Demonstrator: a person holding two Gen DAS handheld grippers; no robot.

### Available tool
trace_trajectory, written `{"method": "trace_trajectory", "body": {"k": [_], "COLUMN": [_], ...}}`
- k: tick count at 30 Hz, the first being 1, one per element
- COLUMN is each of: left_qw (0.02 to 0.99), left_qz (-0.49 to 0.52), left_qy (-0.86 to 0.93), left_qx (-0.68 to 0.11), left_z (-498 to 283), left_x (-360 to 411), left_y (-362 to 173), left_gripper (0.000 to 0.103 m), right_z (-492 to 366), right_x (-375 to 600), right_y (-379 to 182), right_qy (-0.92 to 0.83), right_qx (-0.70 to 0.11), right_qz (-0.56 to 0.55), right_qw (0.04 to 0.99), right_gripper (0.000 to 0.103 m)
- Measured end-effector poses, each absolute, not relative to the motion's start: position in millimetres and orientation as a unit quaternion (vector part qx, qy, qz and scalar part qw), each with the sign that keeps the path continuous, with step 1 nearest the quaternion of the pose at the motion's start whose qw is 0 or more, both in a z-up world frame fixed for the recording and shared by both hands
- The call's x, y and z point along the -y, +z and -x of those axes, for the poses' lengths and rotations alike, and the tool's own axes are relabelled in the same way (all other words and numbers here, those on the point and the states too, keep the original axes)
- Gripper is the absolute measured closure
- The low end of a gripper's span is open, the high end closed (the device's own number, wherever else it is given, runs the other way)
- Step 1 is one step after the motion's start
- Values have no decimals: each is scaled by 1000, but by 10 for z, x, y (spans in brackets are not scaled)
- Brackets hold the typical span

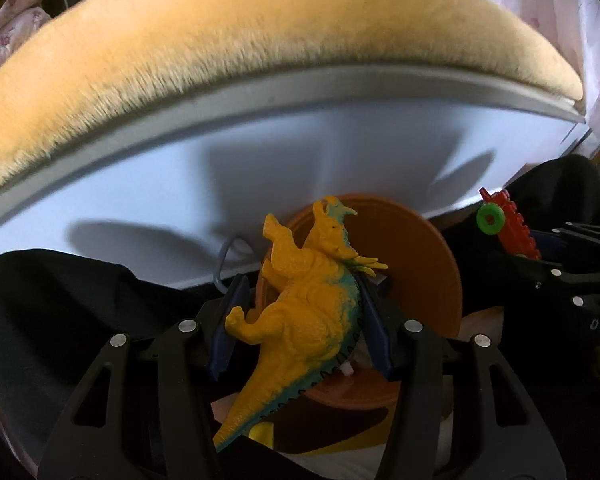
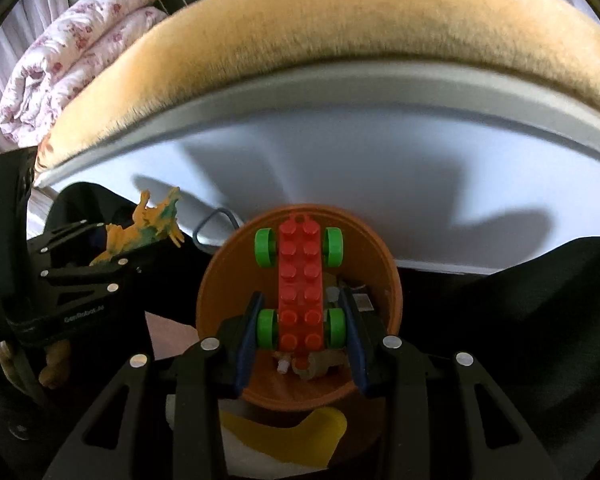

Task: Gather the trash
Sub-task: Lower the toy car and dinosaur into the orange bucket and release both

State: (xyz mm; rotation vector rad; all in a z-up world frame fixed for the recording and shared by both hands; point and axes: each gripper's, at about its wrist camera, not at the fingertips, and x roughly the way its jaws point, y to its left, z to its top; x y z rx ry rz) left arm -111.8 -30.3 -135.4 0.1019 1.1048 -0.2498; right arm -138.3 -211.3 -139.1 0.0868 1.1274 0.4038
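My left gripper (image 1: pixel 300 312) is shut on a yellow toy dinosaur (image 1: pixel 304 304) with teal back markings, held over an orange-brown round bin (image 1: pixel 432 280). My right gripper (image 2: pixel 302 322) is shut on a red brick car (image 2: pixel 300 280) with green wheels, held above the same bin (image 2: pixel 220 280). The bin holds small bits of rubbish (image 2: pixel 320 360). The right gripper with the red car (image 1: pixel 512 228) shows at the right of the left wrist view. The left gripper with the dinosaur (image 2: pixel 148 228) shows at the left of the right wrist view.
A white bed frame side (image 1: pixel 260 168) with a furry tan blanket (image 1: pixel 220 40) rises behind the bin. Black cloth (image 1: pixel 60 300) lies at both sides. A yellow object (image 2: pixel 292 432) lies below the bin. A folded floral quilt (image 2: pixel 80 52) sits at far left.
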Motion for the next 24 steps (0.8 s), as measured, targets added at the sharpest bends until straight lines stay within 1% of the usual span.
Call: {"method": "trace_trajectory", "body": {"k": [7, 15, 16, 17, 18, 24], "left_qw": [819, 809, 805, 803, 803, 806], "left_qz": [-46, -54, -57, -59, -63, -65], "left_qy": [-114, -120, -117, -111, -101, -101], "left_qx": [-560, -574, -578, -583, -584, -579], "left_z": [995, 959, 941, 865, 847, 887], "left_x": [317, 358, 361, 390, 385, 391], "left_y": [-1583, -1687, -1713, -1734, -1759, -1698], "left_gripper": [50, 49, 40, 32, 22, 21], "right_z": [1305, 1164, 1166, 1135, 1140, 1171], "right_x": [1977, 1823, 1869, 1869, 1904, 2065], "right_y": [-1594, -1700, -1724, -1762, -1788, -1687], "right_qy": [186, 186, 185, 177, 169, 146], "right_qx": [-557, -569, -570, -576, -573, -546], "right_qz": [-25, -14, -13, -13, -15, -56], "right_qw": [809, 801, 800, 798, 802, 823], "right_gripper": [65, 65, 55, 37, 33, 30]}}
